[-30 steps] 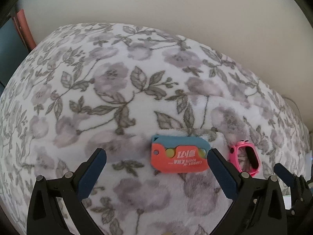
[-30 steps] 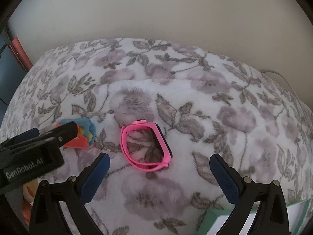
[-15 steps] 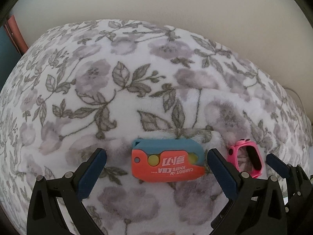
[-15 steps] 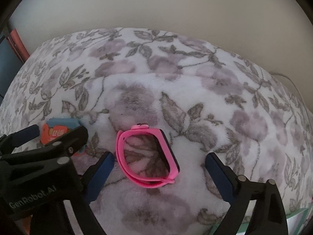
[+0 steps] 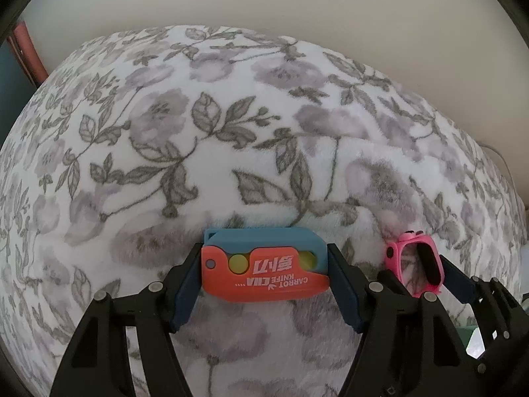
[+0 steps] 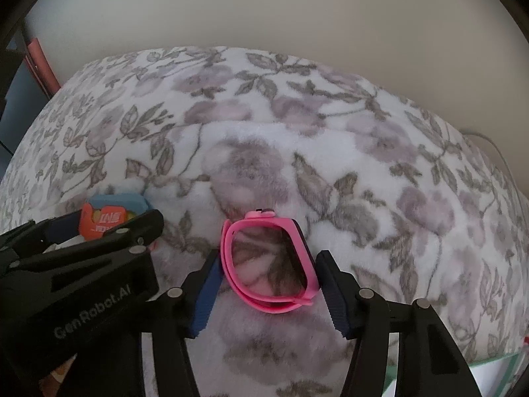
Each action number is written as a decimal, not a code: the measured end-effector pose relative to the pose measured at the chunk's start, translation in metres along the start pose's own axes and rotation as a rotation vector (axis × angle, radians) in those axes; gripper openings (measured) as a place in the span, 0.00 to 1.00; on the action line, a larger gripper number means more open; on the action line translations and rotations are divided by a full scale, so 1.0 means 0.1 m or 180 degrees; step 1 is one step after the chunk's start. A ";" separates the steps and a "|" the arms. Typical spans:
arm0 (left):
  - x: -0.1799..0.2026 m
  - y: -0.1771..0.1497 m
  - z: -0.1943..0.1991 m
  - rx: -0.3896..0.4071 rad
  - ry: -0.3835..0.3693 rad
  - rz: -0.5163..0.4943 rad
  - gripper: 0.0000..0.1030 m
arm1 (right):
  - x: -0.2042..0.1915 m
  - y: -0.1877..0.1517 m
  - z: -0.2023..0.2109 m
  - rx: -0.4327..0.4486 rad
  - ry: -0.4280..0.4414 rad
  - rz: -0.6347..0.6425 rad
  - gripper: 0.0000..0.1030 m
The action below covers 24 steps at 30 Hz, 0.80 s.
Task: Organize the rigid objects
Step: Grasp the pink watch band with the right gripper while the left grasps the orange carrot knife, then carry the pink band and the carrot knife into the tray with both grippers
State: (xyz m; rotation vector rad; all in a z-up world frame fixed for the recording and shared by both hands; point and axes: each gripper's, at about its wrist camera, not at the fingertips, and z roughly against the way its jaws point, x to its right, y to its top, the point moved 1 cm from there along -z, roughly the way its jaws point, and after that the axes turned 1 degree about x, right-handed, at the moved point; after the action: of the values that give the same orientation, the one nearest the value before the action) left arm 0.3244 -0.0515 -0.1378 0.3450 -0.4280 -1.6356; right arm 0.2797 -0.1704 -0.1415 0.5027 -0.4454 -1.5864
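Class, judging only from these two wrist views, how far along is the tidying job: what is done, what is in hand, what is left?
Done: nothing looks put away; both items lie on the blanket. In hand: the left tongs press both ends of the toy knife; the right tongs bracket the pink watch, full contact unclear. Left: lifting both and placing them; no destination shows.

The floral white-and-grey blanket is fluffy, matt fleece. The orange-and-blue plastic toy knife looks smooth, faintly glossy (its lettering printed flat). The pink watch band appears rubbery, with a soft sheen.
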 end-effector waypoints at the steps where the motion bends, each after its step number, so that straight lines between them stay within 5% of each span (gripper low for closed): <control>1: -0.01 -0.03 0.02 -0.0008 0.0004 0.0005 0.70 | 0.01 -0.04 0.03 -0.0020 0.0013 -0.0011 0.59; 12: -0.04 -0.44 0.39 -0.0083 -0.0029 0.0111 0.70 | 0.10 -0.34 0.64 0.0083 0.0174 -0.0162 0.58; 24: 0.17 -0.86 1.22 0.0184 -0.0249 0.0138 0.70 | 0.37 -0.92 1.51 0.0311 0.0158 -0.0447 0.58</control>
State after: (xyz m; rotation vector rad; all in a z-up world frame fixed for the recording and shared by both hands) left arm 0.1908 -0.0519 -0.0701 0.3137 -0.5391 -1.6006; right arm 0.1165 -0.2030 -0.0703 0.6585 -0.4597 -1.6886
